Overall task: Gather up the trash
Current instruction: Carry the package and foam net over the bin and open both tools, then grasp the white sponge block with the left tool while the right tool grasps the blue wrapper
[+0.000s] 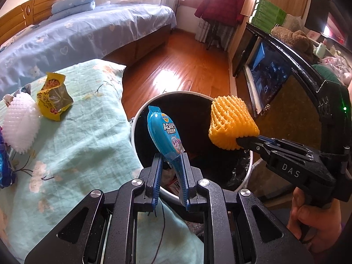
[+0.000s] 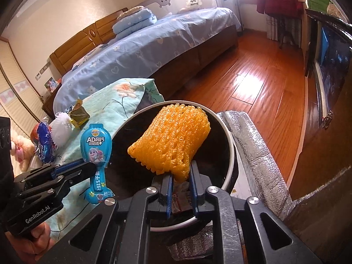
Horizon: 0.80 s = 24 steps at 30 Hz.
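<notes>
My left gripper (image 1: 171, 158) is shut on a blue lollipop wrapper (image 1: 165, 134) and holds it over the near-left rim of the round bin (image 1: 136, 118), which has a white rim and black liner. The wrapper also shows in the right wrist view (image 2: 95, 145). My right gripper (image 2: 180, 176) is shut on a yellow foam fruit net (image 2: 173, 138) above the bin (image 2: 228, 132); the net also shows in the left wrist view (image 1: 231, 125). Some trash lies at the bin's bottom.
On the teal floral cloth (image 1: 77, 145) lie a yellow snack bag (image 1: 52, 96), a white foam net (image 1: 19, 123) and a blue wrapper (image 2: 45, 145). A silver foil pad (image 2: 253, 145) lies right of the bin. A bed, wood floor and dark cabinet surround.
</notes>
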Each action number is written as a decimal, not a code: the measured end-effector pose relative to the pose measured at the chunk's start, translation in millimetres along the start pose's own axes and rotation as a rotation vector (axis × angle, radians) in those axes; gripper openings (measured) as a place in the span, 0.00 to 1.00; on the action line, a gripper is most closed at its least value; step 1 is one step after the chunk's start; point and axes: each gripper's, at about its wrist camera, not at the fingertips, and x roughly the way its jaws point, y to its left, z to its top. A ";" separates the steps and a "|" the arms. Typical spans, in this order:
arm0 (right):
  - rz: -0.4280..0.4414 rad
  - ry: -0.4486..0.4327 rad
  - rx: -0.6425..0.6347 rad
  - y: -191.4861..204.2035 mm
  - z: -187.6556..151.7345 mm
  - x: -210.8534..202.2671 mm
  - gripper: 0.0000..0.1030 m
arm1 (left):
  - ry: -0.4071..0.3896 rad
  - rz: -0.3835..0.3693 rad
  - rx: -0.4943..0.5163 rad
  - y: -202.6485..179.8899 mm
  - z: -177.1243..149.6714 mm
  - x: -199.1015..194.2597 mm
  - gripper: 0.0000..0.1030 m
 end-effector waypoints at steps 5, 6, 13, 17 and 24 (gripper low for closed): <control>-0.009 0.018 0.000 -3.0 1.4 4.2 0.19 | 0.012 -0.001 -0.014 3.1 2.6 3.3 0.25; -0.008 0.020 0.003 -3.0 1.5 4.3 0.22 | 0.006 0.002 -0.014 4.0 1.6 1.4 0.32; 0.009 0.008 0.014 -0.4 -1.8 -3.7 0.36 | -0.033 0.021 -0.034 16.8 -14.3 -18.4 0.39; 0.052 -0.018 0.008 14.7 -8.9 -12.4 0.51 | -0.054 0.037 -0.081 35.3 -33.3 -34.1 0.45; 0.115 -0.043 -0.043 55.4 -24.2 -17.9 0.68 | -0.093 0.115 -0.186 77.2 -72.5 -65.9 0.46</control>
